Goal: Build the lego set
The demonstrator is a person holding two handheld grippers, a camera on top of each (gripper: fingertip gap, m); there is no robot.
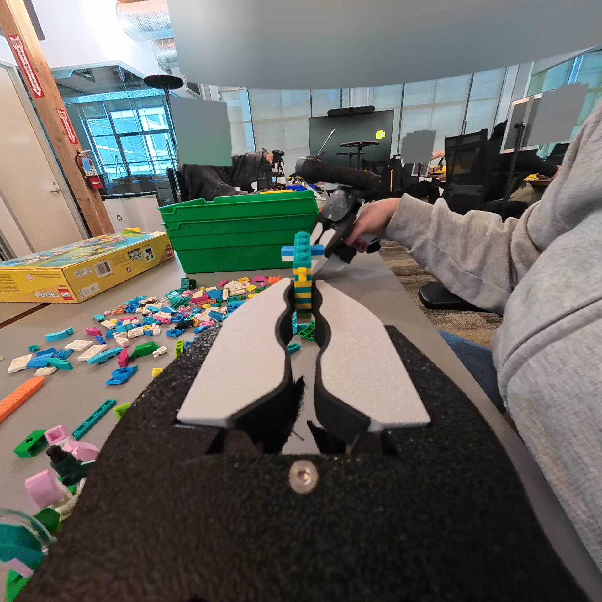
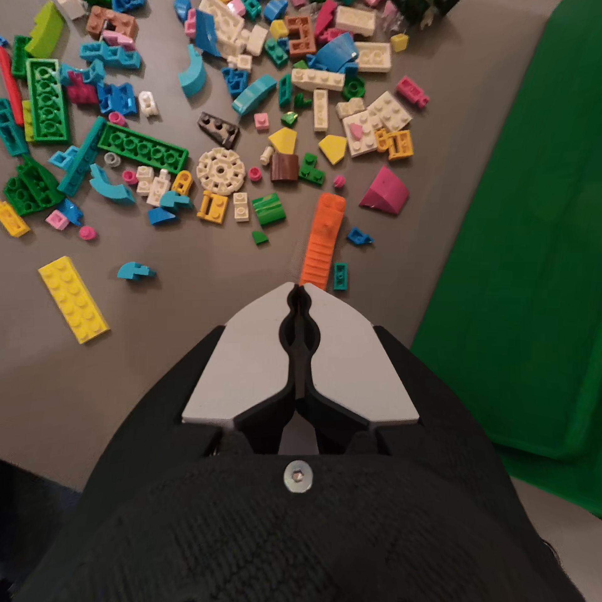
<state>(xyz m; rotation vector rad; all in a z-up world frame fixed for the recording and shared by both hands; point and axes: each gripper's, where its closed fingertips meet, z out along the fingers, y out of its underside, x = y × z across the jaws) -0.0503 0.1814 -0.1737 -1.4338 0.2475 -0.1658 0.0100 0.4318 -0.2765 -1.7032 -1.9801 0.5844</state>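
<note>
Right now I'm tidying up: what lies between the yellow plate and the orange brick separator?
In the right wrist view, one small light-blue curved piece lies between the yellow plate and the orange brick separator.

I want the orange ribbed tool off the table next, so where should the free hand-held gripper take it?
Probably across the ribbed handle of the orange tool, coming from above with one finger on each long side. It lies flat and is long and narrow. A small teal plate lies close beside one long side, so clearance there is tight.

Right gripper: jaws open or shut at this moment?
Shut. In the right wrist view, the right gripper has its fingertips meeting with nothing between them, above the grey table near the orange ridged piece.
</note>
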